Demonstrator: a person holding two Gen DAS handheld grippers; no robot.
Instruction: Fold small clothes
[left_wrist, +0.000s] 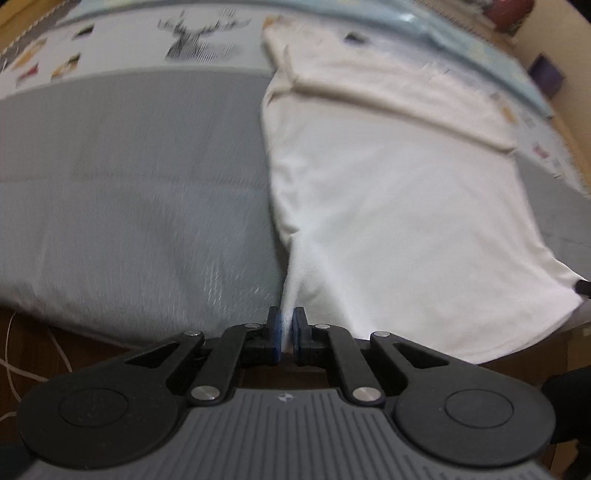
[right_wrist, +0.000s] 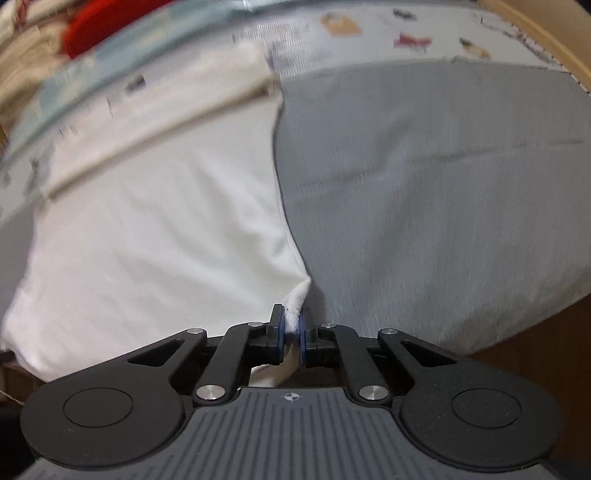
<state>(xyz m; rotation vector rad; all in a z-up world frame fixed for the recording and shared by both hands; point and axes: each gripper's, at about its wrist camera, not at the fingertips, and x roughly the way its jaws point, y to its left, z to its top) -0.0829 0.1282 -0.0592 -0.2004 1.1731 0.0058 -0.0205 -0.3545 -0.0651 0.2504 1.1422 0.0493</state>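
Observation:
A white garment lies spread on a grey bed cover, its far part folded over into a band. My left gripper is shut on the garment's near left corner, and the cloth rises in a pinched ridge to the blue pads. In the right wrist view the same white garment fills the left half. My right gripper is shut on its near right corner, a bunched tip of cloth showing between the pads. Both corners are lifted off the grey bed cover.
Patterned bedding with a deer print lies beyond the grey cover. A pale blue strip runs along the far side. A red item sits at the back. A white cable lies on the brown floor by the bed's near edge.

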